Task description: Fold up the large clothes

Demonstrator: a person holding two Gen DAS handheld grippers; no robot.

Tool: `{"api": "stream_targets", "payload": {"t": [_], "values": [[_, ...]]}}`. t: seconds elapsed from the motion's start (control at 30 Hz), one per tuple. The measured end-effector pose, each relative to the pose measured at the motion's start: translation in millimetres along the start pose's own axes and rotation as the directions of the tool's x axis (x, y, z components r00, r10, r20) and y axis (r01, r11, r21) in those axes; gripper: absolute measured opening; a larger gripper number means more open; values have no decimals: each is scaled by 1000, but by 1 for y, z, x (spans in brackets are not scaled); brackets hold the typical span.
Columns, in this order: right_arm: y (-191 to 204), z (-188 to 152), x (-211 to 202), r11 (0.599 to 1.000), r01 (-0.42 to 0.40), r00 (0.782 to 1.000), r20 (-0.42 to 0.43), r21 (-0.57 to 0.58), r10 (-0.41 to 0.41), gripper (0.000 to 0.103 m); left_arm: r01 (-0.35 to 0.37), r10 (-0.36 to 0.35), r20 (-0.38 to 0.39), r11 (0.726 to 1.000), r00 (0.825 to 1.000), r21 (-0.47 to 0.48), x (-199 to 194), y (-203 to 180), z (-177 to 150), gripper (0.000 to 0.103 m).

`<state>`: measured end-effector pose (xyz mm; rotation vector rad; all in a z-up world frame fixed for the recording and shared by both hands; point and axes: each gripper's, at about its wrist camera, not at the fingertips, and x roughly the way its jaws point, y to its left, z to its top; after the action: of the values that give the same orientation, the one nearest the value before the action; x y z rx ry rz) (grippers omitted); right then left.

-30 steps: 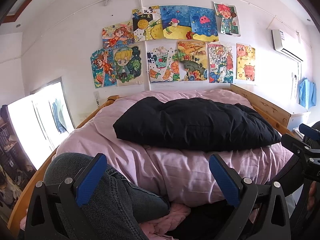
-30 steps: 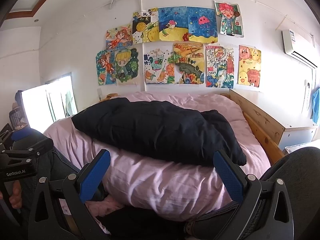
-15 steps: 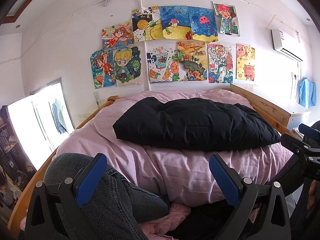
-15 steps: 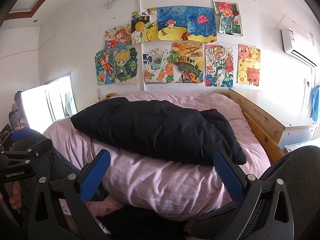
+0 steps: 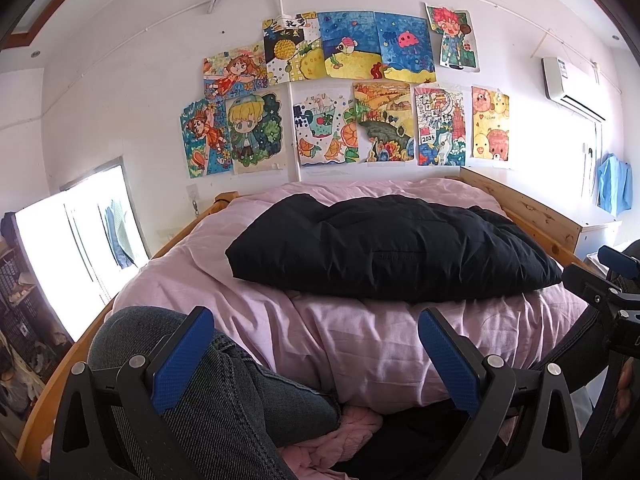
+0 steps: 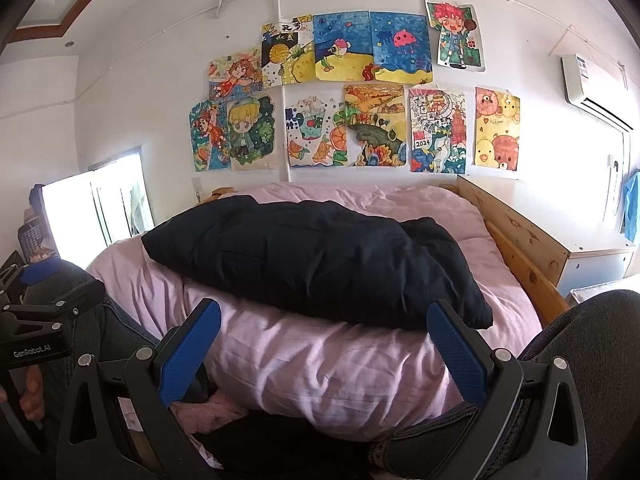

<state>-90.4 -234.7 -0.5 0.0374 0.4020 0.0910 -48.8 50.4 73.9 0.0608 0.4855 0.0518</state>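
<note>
Ahead of both claws, a folded black garment (image 5: 388, 248) lies on the pink duvet (image 5: 360, 344), long axis running left to right across the bed. Left gripper (image 5: 316, 360) and right gripper (image 6: 324, 354) each stand wide apart, holding nothing. Only the left view shows the blue cloth (image 5: 614, 188) hanging far right in full.

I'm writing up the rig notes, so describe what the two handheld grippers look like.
Both match: the left gripper and right gripper have black frames with triangular cutouts and silver pivot bolts, and flat fingers faced with textured blue pads. The left unit's body carries white "GenRobot.AI" lettering. No cables show.
</note>
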Motion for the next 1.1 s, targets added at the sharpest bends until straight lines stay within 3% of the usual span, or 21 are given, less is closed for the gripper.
{"api": "stream_targets", "payload": {"t": [1.1], "values": [[-2,1,0,1000,-1,1000,-2,1,1,101,5,-5,2,1000,1000,10,2,9,0,103]]}}
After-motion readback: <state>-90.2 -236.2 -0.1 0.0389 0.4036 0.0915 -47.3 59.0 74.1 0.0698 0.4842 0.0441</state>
